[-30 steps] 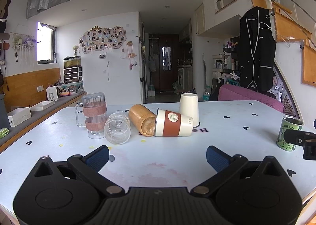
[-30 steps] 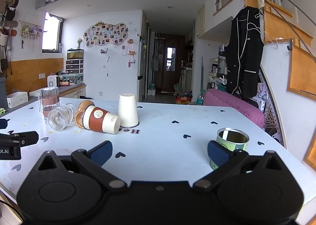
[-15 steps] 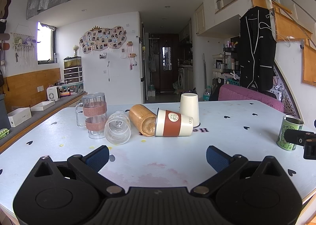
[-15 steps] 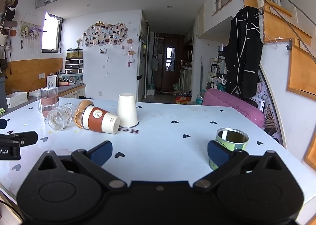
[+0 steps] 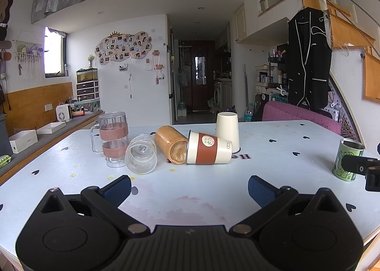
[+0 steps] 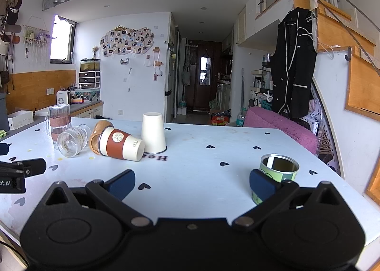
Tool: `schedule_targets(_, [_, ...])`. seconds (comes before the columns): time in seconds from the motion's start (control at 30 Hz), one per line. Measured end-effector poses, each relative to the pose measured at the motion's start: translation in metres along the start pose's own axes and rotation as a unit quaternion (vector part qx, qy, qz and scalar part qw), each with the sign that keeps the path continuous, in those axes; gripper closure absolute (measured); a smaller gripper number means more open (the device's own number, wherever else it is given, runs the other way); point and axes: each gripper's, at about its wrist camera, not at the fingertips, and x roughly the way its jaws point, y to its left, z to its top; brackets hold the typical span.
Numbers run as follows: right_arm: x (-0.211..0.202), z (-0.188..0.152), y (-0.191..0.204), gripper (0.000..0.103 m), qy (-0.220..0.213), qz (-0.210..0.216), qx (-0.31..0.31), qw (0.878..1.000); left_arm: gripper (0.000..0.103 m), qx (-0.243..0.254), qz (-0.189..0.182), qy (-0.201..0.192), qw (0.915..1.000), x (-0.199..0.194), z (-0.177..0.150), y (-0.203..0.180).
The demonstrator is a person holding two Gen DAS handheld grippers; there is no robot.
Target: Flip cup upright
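Observation:
Several cups stand or lie mid-table. A white cup with a brown sleeve (image 5: pixel 207 149) (image 6: pixel 120 143) lies on its side. A wooden cup (image 5: pixel 171 143) (image 6: pixel 98 132) and a ribbed glass (image 5: pixel 141 154) (image 6: pixel 71 140) also lie on their sides. A plain white cup (image 5: pixel 227 131) (image 6: pixel 153 132) stands upside down. A glass mug (image 5: pixel 113 138) (image 6: pixel 58 123) stands upright. My left gripper (image 5: pixel 189 191) is open and empty, well short of the cups. My right gripper (image 6: pixel 191 184) is open and empty, its right finger beside a green tin (image 6: pixel 278 170) (image 5: pixel 348 159).
The white table (image 5: pixel 273 152) carries black heart marks and a pink stain near the left gripper. A pink chair (image 6: pixel 280 122) stands at the far right edge. A counter (image 5: pixel 35 133) with boxes runs along the left.

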Motion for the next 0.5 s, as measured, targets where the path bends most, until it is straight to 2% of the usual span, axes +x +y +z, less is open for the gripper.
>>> schedule_targets(0.33, [-0.002, 0.007, -0.005, 0.0, 0.003, 0.014, -0.001, 1.0, 0.0, 0.0, 0.001, 0.001, 1.0, 0.002, -0.001, 0.0])
schedule_targets(0.5, [0.008, 0.036, -0.009, 0.0, -0.007, 0.016, -0.017, 1.0, 0.0, -0.003, 0.0, 0.004, 1.0, 0.004, -0.003, 0.001])
